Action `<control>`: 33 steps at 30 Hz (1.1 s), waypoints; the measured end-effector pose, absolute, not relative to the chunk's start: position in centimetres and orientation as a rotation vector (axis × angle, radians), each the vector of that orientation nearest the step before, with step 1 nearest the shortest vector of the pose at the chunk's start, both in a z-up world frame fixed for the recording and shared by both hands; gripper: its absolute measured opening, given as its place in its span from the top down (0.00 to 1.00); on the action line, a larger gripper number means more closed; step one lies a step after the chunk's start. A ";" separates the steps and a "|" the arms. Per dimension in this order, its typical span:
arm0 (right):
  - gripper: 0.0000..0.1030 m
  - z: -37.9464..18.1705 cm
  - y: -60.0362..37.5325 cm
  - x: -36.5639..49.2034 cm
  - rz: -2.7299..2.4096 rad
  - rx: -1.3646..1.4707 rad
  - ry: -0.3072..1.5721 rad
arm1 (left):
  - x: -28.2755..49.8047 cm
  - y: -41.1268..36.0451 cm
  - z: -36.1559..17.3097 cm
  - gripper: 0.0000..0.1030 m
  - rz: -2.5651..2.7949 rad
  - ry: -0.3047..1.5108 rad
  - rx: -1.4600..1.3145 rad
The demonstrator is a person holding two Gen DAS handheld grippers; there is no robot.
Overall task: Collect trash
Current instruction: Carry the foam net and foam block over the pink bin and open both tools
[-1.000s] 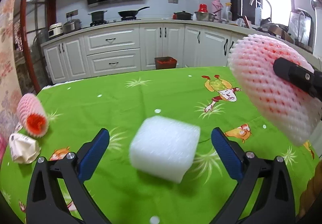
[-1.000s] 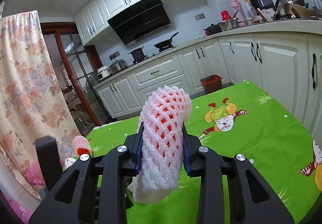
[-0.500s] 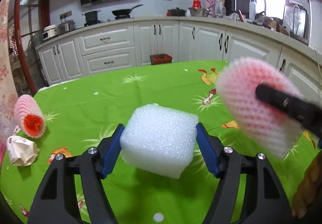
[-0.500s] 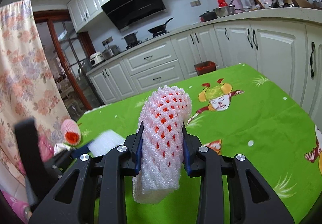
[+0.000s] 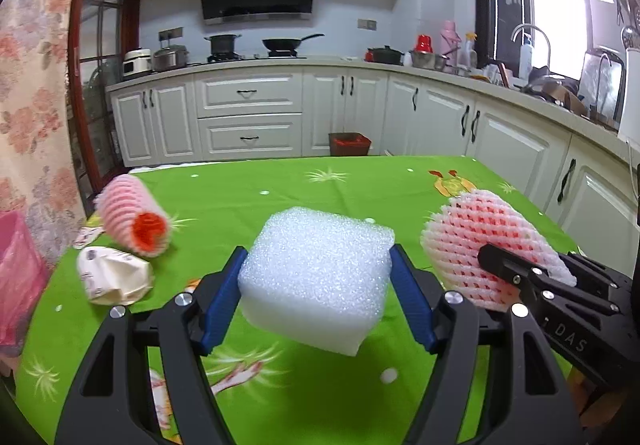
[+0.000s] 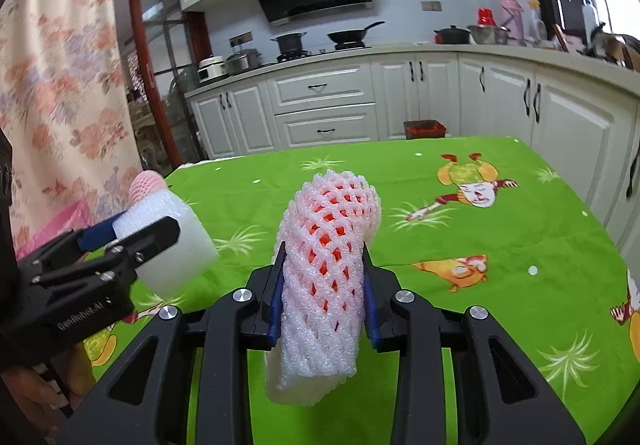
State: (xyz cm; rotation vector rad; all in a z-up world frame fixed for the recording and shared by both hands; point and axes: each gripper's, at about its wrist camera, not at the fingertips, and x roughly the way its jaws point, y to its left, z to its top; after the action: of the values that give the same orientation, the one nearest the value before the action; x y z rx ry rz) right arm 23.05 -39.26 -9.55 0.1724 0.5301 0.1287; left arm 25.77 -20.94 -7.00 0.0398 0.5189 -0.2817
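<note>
Left gripper [image 5: 318, 281] clamped on white foam block [image 5: 316, 277], block lifted clear of green cartoon tablecloth [image 5: 280, 185]; right gripper [image 6: 324, 297] clenched on pink foam fruit net [image 6: 324, 265], net upright between blue pads, held above cloth; second pink fruit net [image 5: 134, 217] lying near left table edge, crumpled white paper [image 5: 114, 281] just beside it; red-lined bin [image 5: 349, 144] on floor by cabinets.
</note>
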 end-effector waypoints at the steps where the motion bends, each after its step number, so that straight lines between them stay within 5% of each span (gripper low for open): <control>1: 0.69 -9.4 -38.7 22.9 0.133 0.165 0.529 | 25.4 -20.3 -6.8 0.33 -0.276 0.515 0.038; 33: 0.69 -6.1 -16.9 22.5 0.561 -0.033 0.553 | 16.9 2.4 -4.4 0.33 0.069 0.454 -0.033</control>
State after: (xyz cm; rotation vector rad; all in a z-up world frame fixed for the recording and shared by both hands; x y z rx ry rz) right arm 22.51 -16.92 -6.12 -0.0333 0.5528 0.5608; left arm 16.90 2.36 -4.38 -0.0327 0.4538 0.0691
